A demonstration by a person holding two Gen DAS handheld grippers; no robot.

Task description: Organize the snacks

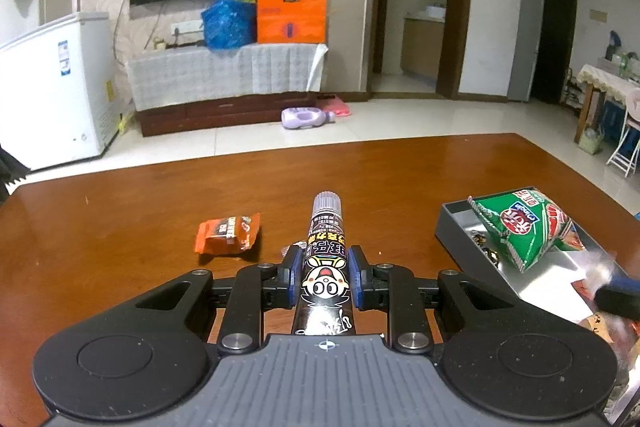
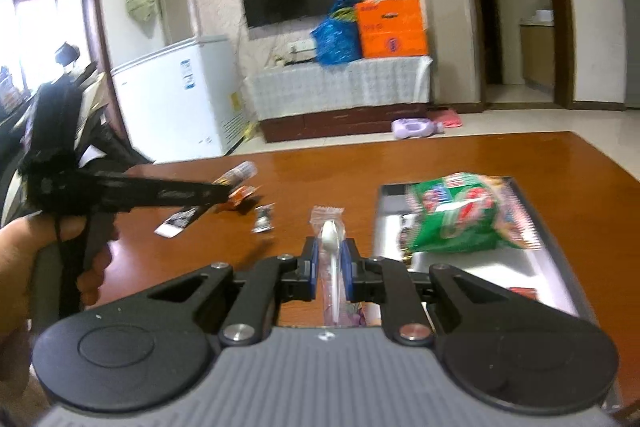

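My left gripper (image 1: 326, 265) is shut on a long black snack stick with a cartoon face (image 1: 326, 247), held above the brown table (image 1: 160, 195). It also shows from the side in the right wrist view (image 2: 216, 193), stick included. My right gripper (image 2: 330, 259) is shut on a clear wrapped white candy stick (image 2: 329, 239). A grey metal tray (image 1: 452, 223) at the right holds a green snack bag (image 1: 528, 227); tray (image 2: 560, 247) and bag (image 2: 464, 215) show in the right wrist view too. An orange packet (image 1: 228, 233) lies on the table.
A small silver wrapped candy (image 2: 264, 219) lies on the table left of my right gripper. More small snacks lie in the tray under the green bag. Beyond the table are a TV stand, a white freezer and a purple bottle on the floor.
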